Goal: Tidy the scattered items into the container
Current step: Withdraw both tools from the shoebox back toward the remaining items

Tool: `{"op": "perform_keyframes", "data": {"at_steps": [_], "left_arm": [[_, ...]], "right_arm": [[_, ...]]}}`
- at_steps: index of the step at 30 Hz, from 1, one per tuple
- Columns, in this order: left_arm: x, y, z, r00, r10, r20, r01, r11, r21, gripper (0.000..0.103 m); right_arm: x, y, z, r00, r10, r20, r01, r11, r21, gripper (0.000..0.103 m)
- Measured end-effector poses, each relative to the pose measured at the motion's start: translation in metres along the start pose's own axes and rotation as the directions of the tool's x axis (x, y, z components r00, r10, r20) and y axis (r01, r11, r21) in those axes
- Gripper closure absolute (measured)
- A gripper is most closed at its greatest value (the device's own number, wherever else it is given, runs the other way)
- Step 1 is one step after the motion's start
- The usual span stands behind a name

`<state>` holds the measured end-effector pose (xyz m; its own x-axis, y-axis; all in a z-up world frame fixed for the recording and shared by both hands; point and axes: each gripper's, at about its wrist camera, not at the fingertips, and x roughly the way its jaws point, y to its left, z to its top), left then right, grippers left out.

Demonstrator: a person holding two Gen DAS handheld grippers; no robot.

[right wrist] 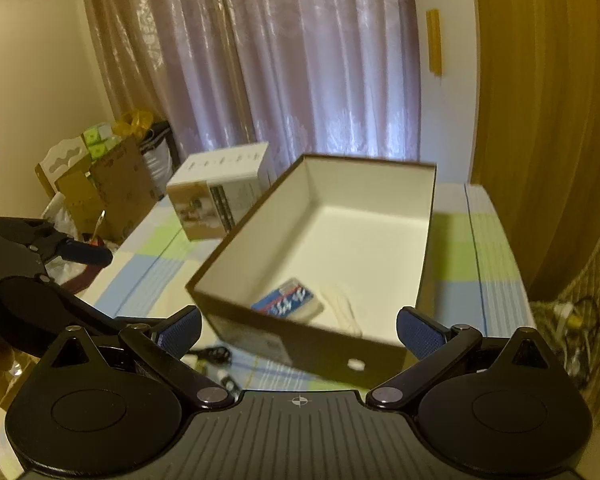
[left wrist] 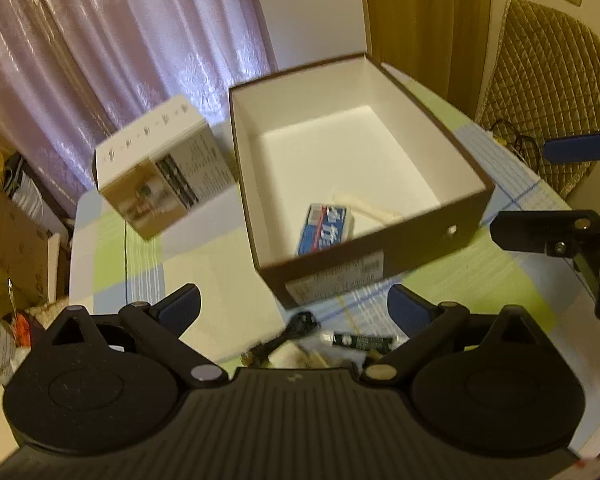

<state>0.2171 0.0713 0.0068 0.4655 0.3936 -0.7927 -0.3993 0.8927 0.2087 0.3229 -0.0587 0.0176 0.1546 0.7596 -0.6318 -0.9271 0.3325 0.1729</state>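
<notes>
My left wrist view: above table near edge, facing down-forward, brown box (left wrist: 364, 184) upper centre, close. My right wrist view: lower, more level, box (right wrist: 320, 264) at frame centre. Both share box, white carton (left wrist: 160, 168) (right wrist: 220, 196), curtain (left wrist: 120, 40) (right wrist: 300, 60).

Left claw (left wrist: 296, 312), right claw (right wrist: 300, 330): agape, empty.
</notes>
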Motion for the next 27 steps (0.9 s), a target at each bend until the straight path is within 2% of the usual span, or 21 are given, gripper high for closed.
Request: {"op": "perform_keyframes", "data": {"at_steps": [12, 27], "left_arm": [[-0.003, 0.001, -0.041, 0.999, 0.008, -0.044, -0.011, 0.998, -0.063, 0.005], [-0.004, 0.007, -0.107, 0.992, -0.051, -0.118, 0.032, 0.987, -0.157, 0.005]], "right_arm": [[-0.001, 0.006, -0.036, 0.995, -0.02, -0.096, 0.024, 0.999, 0.044, 0.002], [0.004, 0.007, -0.094, 0.969, -0.031, -0.245, 0.053, 0.995, 0.085, 0.002]]}}
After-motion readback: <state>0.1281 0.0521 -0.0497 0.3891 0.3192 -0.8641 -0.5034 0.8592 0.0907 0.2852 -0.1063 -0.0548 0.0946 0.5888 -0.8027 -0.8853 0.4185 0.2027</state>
